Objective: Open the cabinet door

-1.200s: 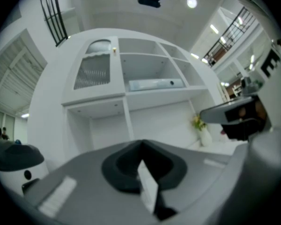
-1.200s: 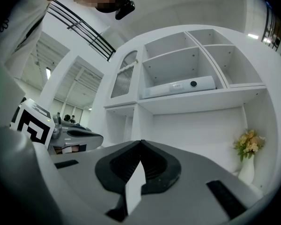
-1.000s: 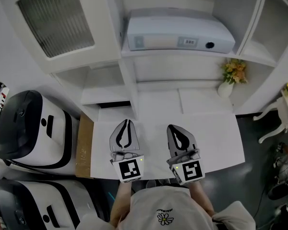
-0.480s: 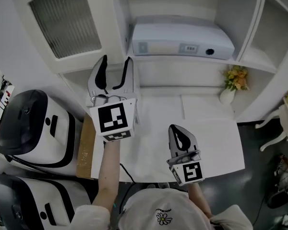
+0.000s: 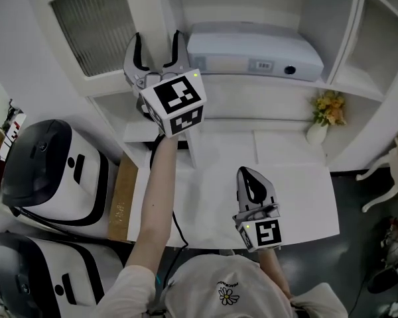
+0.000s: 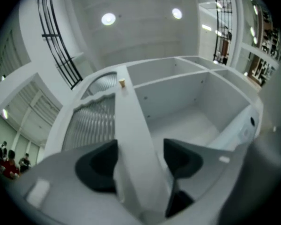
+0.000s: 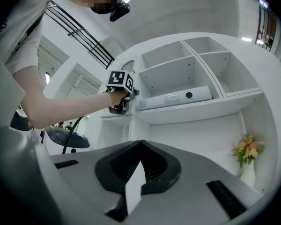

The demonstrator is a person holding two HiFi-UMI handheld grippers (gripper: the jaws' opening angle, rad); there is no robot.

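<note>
Left gripper: jaws have just been opening and are standing wide, straddling the right edge strip of the cabinet door. The pads are not visibly pressing it. The door's ribbed glass is lying left of the jaws, with a small knob farther up the strip. Right gripper: jaws are sitting together, gripping nothing, hovering low over the white countertop.

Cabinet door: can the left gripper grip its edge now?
Probably yes. The jaws of the left gripper have just been opening and straddle the edge of the door, nothing else between them; the pads don't seem to press it.
</note>
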